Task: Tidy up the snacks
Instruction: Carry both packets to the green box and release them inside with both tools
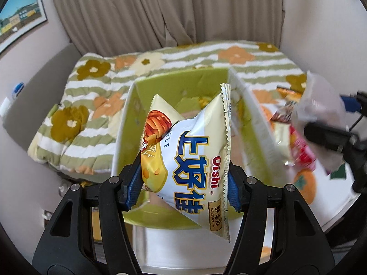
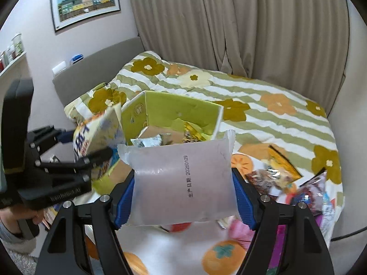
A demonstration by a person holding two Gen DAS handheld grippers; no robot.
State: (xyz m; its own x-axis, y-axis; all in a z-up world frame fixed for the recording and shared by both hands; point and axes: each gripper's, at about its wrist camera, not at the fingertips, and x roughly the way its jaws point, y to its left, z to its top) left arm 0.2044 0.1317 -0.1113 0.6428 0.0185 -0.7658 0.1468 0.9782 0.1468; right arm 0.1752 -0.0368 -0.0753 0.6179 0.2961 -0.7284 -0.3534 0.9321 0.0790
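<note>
My left gripper [image 1: 183, 183] is shut on a white and yellow Oishi snack bag [image 1: 190, 158], held over the open green box [image 1: 179, 80] on the bed. My right gripper [image 2: 183, 197] is shut on a pale frosted packet [image 2: 181, 181] with a printed date, just in front of the green box [image 2: 165, 107]. Several wrappers [image 2: 160, 139] lie inside the box. In the right wrist view the left gripper [image 2: 91, 158] with its Oishi bag [image 2: 96, 133] shows blurred at the left. The right gripper [image 1: 321, 135] and its packet [image 1: 321, 105] appear blurred at the right edge of the left wrist view.
Loose snack packs [image 2: 275, 171] lie on the persimmon-print cloth [image 2: 220, 252] to the right of the box. A flowered striped quilt [image 1: 91, 96] covers the bed behind. Curtains [image 2: 252, 34] hang at the back; a grey headboard [image 2: 91, 68] and a framed picture [image 2: 84, 2] stand at the left.
</note>
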